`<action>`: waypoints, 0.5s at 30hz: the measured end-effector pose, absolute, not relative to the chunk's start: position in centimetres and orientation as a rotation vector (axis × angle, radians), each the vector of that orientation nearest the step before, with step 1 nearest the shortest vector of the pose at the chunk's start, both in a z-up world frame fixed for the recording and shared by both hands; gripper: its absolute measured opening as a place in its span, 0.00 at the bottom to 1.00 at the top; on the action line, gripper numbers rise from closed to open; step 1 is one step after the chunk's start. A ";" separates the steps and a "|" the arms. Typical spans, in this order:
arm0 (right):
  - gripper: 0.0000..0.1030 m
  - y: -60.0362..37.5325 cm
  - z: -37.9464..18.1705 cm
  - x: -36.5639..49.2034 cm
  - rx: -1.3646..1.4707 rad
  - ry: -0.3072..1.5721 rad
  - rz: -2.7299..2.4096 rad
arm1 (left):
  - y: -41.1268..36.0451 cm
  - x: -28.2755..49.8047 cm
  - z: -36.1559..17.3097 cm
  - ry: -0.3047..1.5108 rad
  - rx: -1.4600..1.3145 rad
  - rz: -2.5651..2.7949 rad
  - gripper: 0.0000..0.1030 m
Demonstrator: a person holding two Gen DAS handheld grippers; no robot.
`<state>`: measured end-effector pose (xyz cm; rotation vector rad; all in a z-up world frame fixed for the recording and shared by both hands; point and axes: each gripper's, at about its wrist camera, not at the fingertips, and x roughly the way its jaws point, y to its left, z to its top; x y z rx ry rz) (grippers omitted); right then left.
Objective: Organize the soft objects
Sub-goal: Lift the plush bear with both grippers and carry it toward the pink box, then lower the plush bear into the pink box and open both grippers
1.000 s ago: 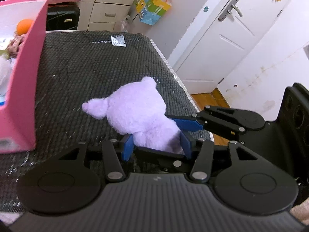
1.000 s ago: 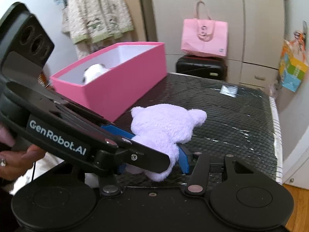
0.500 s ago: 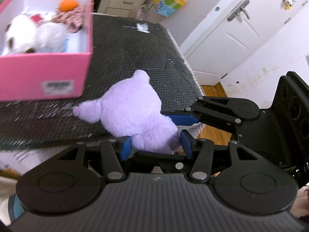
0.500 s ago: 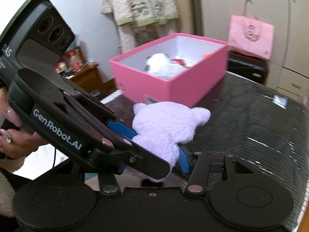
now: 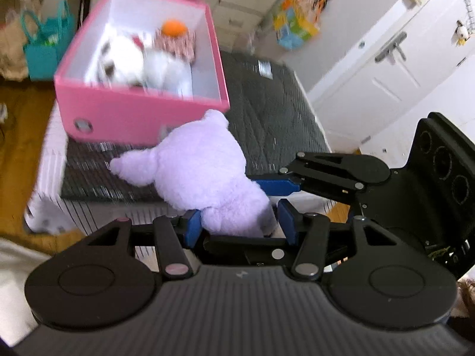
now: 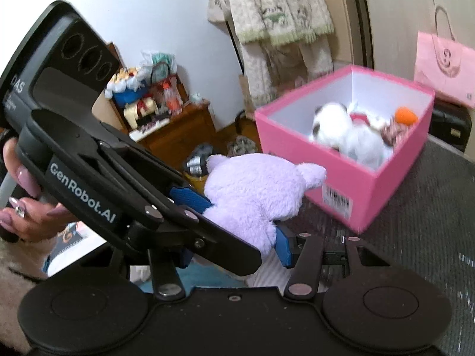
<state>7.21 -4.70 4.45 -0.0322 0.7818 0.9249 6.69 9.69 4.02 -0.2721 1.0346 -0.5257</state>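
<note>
Both grippers clamp the fluffy lilac plush toy (image 5: 204, 178) at once. The left gripper (image 5: 239, 222) pinches the toy's lower body between its 2 blue pads, partly closed. The right gripper (image 6: 237, 249) grips the same toy from the other side, jaws about half apart. The toy hangs above the edge of the dark quilted mattress (image 5: 267, 118), just beside the open pink cardboard box (image 5: 124, 115) holding a white plush (image 5: 142, 62). A white door (image 5: 394, 68) stands behind.
</note>
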 end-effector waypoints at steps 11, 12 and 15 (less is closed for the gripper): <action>0.56 -4.0 6.9 13.1 0.010 0.666 0.825 | 11.3 13.0 6.9 0.830 -0.234 -0.558 0.47; 0.56 -4.0 7.1 13.6 0.010 0.657 0.817 | 11.3 13.8 7.1 0.808 -0.229 -0.569 0.47; 0.56 -3.9 7.4 15.8 0.000 0.630 0.796 | 11.6 16.1 7.3 0.760 -0.241 -0.580 0.47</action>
